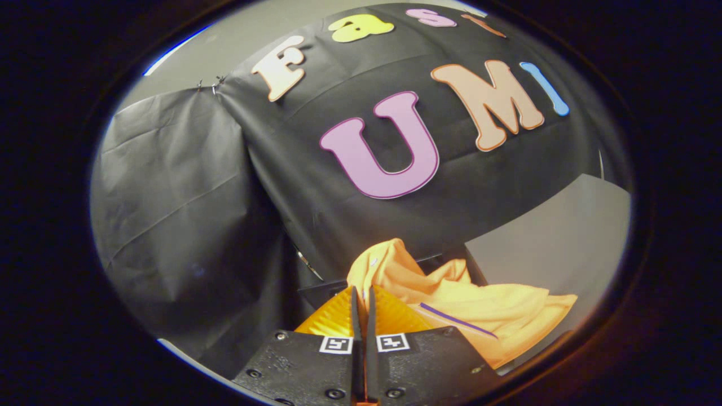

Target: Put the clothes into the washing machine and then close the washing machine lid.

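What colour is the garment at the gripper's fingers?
Orange garment with a thin purple stripe, gripper view; gripper shut on it.

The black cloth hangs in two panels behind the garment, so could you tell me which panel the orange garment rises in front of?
The wider panel, straight beyond the shut gripper; the orange garment bunches against it. The plainer, creased panel hangs off to one side.

Orange garment (pixel 479 307) with a thin purple stripe, against grey table (pixel 564 237).

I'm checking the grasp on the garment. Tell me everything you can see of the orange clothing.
The orange garment is soft, thin-looking fabric, crumpled in loose folds, with a thin dark purple stripe across it. It is bunched just ahead of the tongs, whose tips are nearly together at its near edge; whether they pinch it cannot be told. It drapes toward a grey panel beyond.
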{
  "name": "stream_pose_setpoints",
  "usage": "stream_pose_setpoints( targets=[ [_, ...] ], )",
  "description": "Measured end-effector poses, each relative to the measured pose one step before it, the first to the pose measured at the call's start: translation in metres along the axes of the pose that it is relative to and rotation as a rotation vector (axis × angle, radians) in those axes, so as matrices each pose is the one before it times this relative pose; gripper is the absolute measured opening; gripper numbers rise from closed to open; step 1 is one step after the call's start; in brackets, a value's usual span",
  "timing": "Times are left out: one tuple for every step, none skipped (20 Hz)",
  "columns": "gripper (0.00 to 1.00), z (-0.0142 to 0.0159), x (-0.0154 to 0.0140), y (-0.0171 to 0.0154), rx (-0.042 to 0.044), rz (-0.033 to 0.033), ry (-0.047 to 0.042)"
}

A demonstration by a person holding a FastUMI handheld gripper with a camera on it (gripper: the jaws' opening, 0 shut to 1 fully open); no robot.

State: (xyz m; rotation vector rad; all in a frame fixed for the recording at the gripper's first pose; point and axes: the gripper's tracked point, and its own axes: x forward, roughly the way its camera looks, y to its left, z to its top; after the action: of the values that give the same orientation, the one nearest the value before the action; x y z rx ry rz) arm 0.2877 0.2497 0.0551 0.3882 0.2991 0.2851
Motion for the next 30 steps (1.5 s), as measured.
stream_pose_setpoints(
  targets=[
    [0.02, -0.00297, 0.00325, 0.00672, -0.01329, 0.00685, -0.00714],
    [0.01, -0.00217, 0.0035, 0.00708, -0.01481, 0.00841, -0.00801],
    [0.01, -0.00338, 0.00255, 0.00843, -0.01932, 0.00953, -0.00906],
    [0.01, -0.00274, 0.00333, 0.00589, -0.01875, 0.00569, -0.0036],
    [0.01, -0.00282, 0.00458, 0.00358, -0.01556, 0.00257, 0.00008],
    [0.01, -0.00446, 0.00372, 0.00513, -0.0085, 0.00684, 0.00661],
    [0.01, -0.00951, 0.00479, 0.00427, -0.00711, 0.0098, 0.00887],
    [0.01, -0.00859, 0.00439, 0.00214, -0.01011, 0.0031, 0.00818],
    [0.01, -0.0085, 0.00249, 0.00172, -0.01227, -0.00056, 0.012],
    [0.01, -0.0108, 0.00434, -0.00024, -0.00424, -0.00214, 0.01633],
    [0.01, -0.01168, 0.0039, -0.00133, 0.00271, -0.00454, 0.01481],
    [0.01, -0.01141, 0.00545, -0.00195, 0.00465, -0.005, 0.01526],
    [0.01, -0.01302, 0.00467, -0.00128, 0.00483, -0.00666, 0.0116],
    [0.01, -0.01261, 0.00465, -0.00454, -0.00004, -0.01142, 0.01436],
    [0.01, -0.01266, 0.00526, -0.00519, 0.00214, -0.01141, 0.01543],
    [0.01, -0.01555, 0.00516, -0.00334, 0.00167, -0.00671, 0.01975],
    [0.01, -0.01347, 0.00619, -0.00426, 0.00025, -0.00537, 0.01972],
    [0.01, -0.01408, 0.00647, -0.00427, -0.00167, -0.00681, 0.01711],
    [0.01, -0.01548, 0.00495, -0.00172, -0.00067, -0.00473, 0.0152],
    [0.01, -0.01397, 0.00577, -0.00325, 0.0026, -0.0066, 0.01676],
    [0.02, -0.01405, 0.00565, -0.00151, 0.00214, -0.0055, 0.01555],
    [0.01, -0.01371, 0.00546, -0.00087, 0.00292, -0.00603, 0.02726],
    [0.01, -0.01537, 0.00635, -0.0028, 0.00247, -0.0065, 0.01997],
    [0.01, -0.01192, 0.0083, -0.00269, 0.00306, -0.00442, 0.02383],
    [0.01, -0.01202, 0.0067, -0.00059, -0.00131, -0.00228, 0.01402],
    [0.01, -0.00749, 0.00521, -0.00262, -0.01243, -0.0085, 0.01108],
    [0.02, -0.00866, 0.00796, -0.00212, -0.01724, -0.01106, 0.01131],
    [0.02, -0.00721, -0.00057, 0.00231, -0.0126, -0.0063, 0.01574],
    [0.02, -0.00381, 0.0023, 0.00061, -0.00259, -0.00545, 0.00745],
    [0.02, -0.00375, 0.00229, -0.00072, -0.00241, -0.00685, 0.00994]
  ],
)
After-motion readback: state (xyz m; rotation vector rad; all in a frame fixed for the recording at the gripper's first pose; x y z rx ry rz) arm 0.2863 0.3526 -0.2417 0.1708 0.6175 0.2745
